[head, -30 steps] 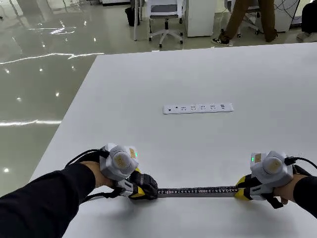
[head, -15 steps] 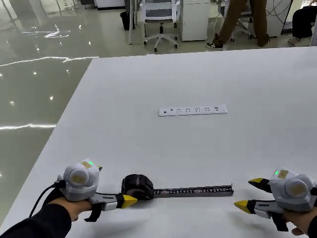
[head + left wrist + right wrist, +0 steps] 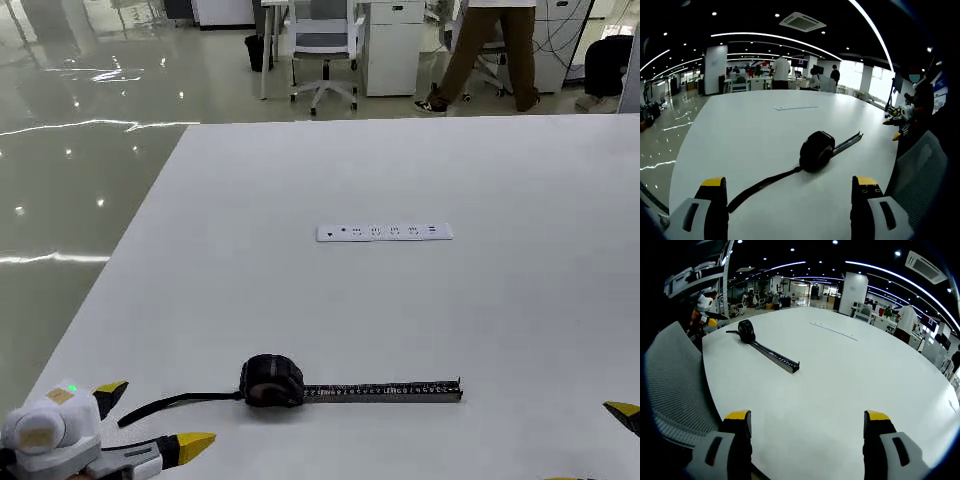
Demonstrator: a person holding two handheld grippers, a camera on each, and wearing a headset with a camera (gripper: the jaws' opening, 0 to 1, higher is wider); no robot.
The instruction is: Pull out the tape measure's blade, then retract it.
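A black, round tape measure case [image 3: 272, 381] is seen lying on the near part of the white counter [image 3: 400, 160]. Its metal blade [image 3: 385, 391] is drawn out to the right and laid flat, and its black wrist strap [image 3: 180, 403] trails to the left. The left gripper [image 3: 153, 418] is held at the near left corner, apart from the case, its yellow-tipped fingers [image 3: 195, 443] spread with nothing pinched between them. The right gripper [image 3: 806, 415] is held well to the right of the blade's end, its fingers [image 3: 737, 416] likewise spread and empty. A white power strip [image 3: 384, 233] is seen farther back. The pull-out is judged done. The retraction is judged not yet begun, and the tape must be taken up for it.
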